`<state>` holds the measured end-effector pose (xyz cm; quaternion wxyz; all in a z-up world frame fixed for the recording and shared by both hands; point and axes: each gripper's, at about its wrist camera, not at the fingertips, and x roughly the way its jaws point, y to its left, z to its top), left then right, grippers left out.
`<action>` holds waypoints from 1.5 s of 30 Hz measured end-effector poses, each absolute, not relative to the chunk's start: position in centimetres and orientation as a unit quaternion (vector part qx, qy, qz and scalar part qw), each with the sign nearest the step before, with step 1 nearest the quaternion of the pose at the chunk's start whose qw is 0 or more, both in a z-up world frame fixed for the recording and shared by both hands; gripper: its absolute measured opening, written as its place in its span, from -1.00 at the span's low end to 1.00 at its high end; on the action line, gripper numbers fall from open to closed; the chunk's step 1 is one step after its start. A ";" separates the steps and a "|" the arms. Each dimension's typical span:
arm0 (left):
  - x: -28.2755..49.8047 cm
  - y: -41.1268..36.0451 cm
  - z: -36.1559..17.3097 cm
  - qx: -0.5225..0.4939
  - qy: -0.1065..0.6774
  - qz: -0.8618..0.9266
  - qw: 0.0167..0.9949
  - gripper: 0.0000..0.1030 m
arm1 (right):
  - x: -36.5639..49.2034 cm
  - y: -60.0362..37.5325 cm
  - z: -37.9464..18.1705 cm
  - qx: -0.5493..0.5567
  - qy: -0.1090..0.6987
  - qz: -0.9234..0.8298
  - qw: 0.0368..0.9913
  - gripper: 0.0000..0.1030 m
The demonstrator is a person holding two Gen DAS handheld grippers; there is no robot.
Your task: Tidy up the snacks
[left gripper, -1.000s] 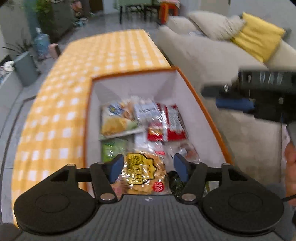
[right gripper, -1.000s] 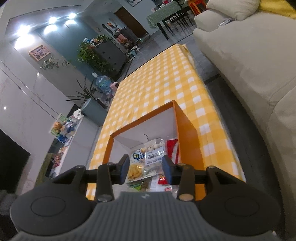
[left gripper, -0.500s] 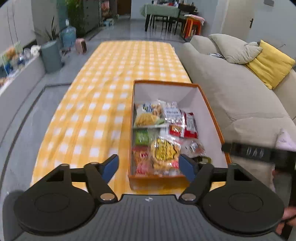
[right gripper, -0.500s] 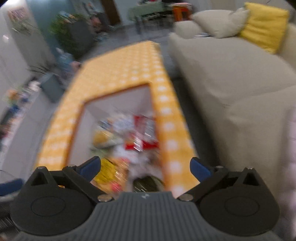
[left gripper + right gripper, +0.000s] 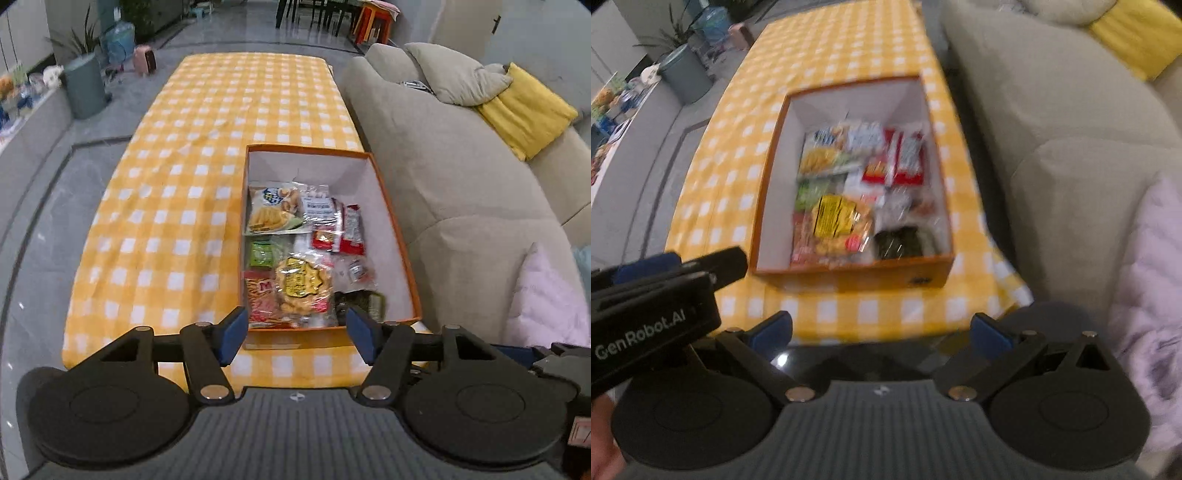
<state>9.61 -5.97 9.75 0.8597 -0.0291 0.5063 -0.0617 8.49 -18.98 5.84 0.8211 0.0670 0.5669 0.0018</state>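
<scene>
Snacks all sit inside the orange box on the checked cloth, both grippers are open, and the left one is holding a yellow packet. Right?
Not quite. The left gripper holds nothing: in the left wrist view its fingers are spread with only air between them, and the yellow packet lies in the orange box. The right gripper is open too, and the snacks are in the box on the checked cloth.

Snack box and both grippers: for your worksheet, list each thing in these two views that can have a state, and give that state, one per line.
Orange box: lidless, open at the top, resting on the checked tablecloth.
Snack packets: lying inside the box, overlapping, seemingly unopened.
Left gripper: open, empty, short of the box.
Right gripper: open wide, empty, short of the table edge.
</scene>
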 end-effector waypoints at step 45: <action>13.8 -4.6 10.0 -0.024 0.510 -0.030 0.859 0.33 | 12.5 -14.7 8.9 0.053 0.550 0.044 0.832 0.92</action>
